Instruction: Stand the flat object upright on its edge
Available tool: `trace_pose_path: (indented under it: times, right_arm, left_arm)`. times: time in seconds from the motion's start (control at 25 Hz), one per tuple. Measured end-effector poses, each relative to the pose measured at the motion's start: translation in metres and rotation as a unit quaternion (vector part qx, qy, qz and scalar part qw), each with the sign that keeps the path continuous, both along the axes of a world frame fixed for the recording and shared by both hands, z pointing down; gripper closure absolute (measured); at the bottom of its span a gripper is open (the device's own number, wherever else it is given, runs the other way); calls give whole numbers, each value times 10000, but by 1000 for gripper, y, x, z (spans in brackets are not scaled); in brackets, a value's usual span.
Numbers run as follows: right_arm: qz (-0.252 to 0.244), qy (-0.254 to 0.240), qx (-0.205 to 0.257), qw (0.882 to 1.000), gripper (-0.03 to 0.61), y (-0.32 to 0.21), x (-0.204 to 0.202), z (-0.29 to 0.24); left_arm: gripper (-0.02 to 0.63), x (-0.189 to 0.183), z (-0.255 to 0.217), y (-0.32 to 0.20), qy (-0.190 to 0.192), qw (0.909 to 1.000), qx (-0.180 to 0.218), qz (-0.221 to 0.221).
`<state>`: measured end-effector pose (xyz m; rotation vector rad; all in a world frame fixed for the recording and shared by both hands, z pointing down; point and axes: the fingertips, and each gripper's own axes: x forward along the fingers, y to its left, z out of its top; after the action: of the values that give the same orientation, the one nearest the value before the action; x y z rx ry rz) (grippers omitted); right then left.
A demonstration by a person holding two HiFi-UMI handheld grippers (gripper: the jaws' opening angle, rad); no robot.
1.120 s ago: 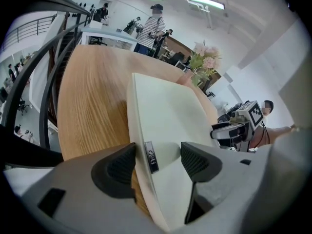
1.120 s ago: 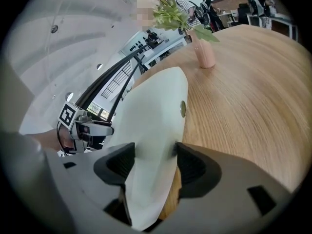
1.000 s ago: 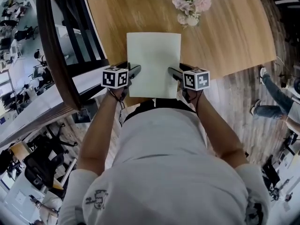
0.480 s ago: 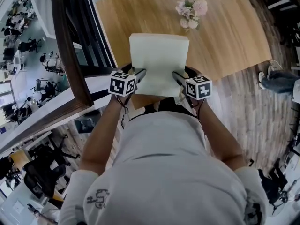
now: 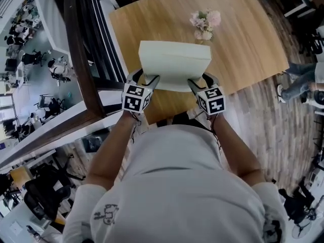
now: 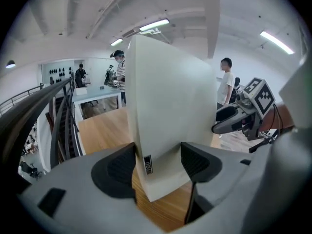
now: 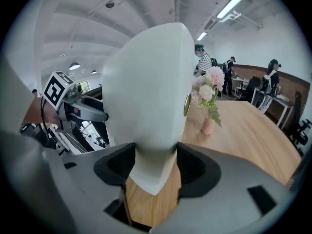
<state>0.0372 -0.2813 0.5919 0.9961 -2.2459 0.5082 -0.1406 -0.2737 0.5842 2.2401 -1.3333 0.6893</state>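
We have the pale flat box (image 5: 174,65) clamped at both near corners: left gripper (image 5: 146,81) at its 7 o'clock, right gripper (image 5: 198,84) at 5 o'clock. Box is tilted steeply above the wooden table (image 5: 253,44), flowers (image 5: 205,23) just beyond at 1 o'clock

Illumination was bright and diffuse, supplied by ceiling strip lights (image 6: 154,25) in the upper part of both gripper views. Both gripper views showed heavy fisheye curvature with black corners. The head view bowed straight lines toward its edges. Shadows on the surface (image 5: 243,39) were soft; the flat object (image 5: 174,65) was evenly lit.
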Motion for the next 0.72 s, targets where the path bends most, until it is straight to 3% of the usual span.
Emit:
trace_pose_path:
  times: [0.24, 0.48, 0.72]
  right_arm:
    - [-39, 178, 273, 9995, 307, -8, -5, 0]
    - [-84, 389, 930, 9949, 308, -21, -9, -8]
    - [-84, 406, 1049, 9936, 310, -32, -4, 5]
  left_arm:
    - [321, -5, -2, -4, -72, 9992, 359, -174]
    - [322, -7, 5, -11, -274, 9976, 562, -285]
    - [328, -3, 13, -19, -285, 9972, 589, -374]
